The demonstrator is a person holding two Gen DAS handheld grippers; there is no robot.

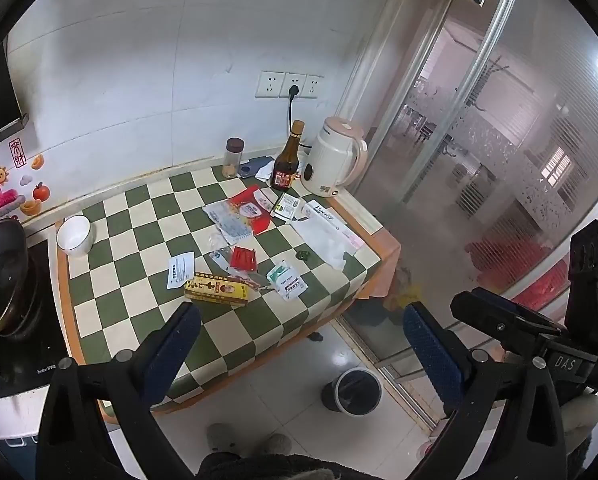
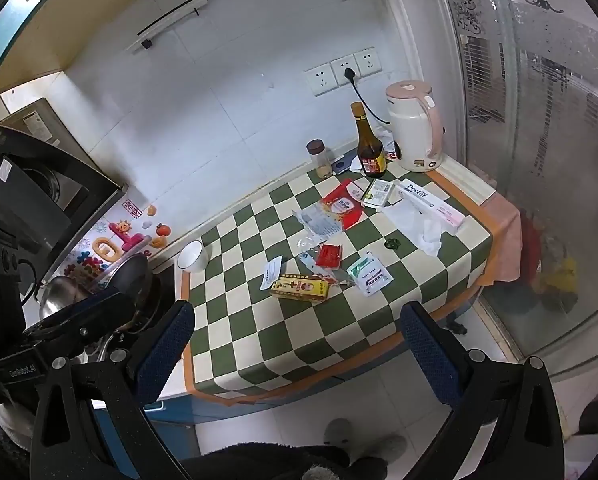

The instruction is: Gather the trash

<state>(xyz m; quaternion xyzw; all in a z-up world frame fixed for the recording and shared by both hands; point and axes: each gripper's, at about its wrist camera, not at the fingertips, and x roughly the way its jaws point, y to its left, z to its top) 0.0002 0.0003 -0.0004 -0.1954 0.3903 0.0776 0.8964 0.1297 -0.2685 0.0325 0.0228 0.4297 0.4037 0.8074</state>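
Note:
Trash lies scattered on the green-and-cream checkered table (image 1: pixel 147 312) (image 2: pixel 259 344): a yellow box (image 1: pixel 217 289) (image 2: pixel 300 288), a white-green sachet (image 1: pixel 287 280) (image 2: pixel 369 273), a red packet (image 1: pixel 243 258) (image 2: pixel 329 256), a white paper slip (image 1: pixel 180 269) (image 2: pixel 271 273), a red-and-clear wrapper (image 1: pixel 241 212) (image 2: pixel 331 210) and a crumpled tissue (image 1: pixel 325 242) (image 2: pixel 419 224). A grey trash bin (image 1: pixel 353 391) stands on the floor under the table's near right corner. My left gripper (image 1: pixel 303 344) and right gripper (image 2: pixel 299 344) are both open, empty, and held above the table's near edge.
At the back stand a brown bottle (image 1: pixel 287 158) (image 2: pixel 370 144), a kettle (image 1: pixel 335 158) (image 2: pixel 415 128), a spice jar (image 1: pixel 233 158) and a "Doctor" box (image 1: pixel 331 220) (image 2: pixel 431 204). A white bowl (image 1: pixel 74 234) (image 2: pixel 193 256) sits far left. A stove with a pan (image 1: pixel 3 276) is left; a glass door (image 1: pixel 499 160) is right.

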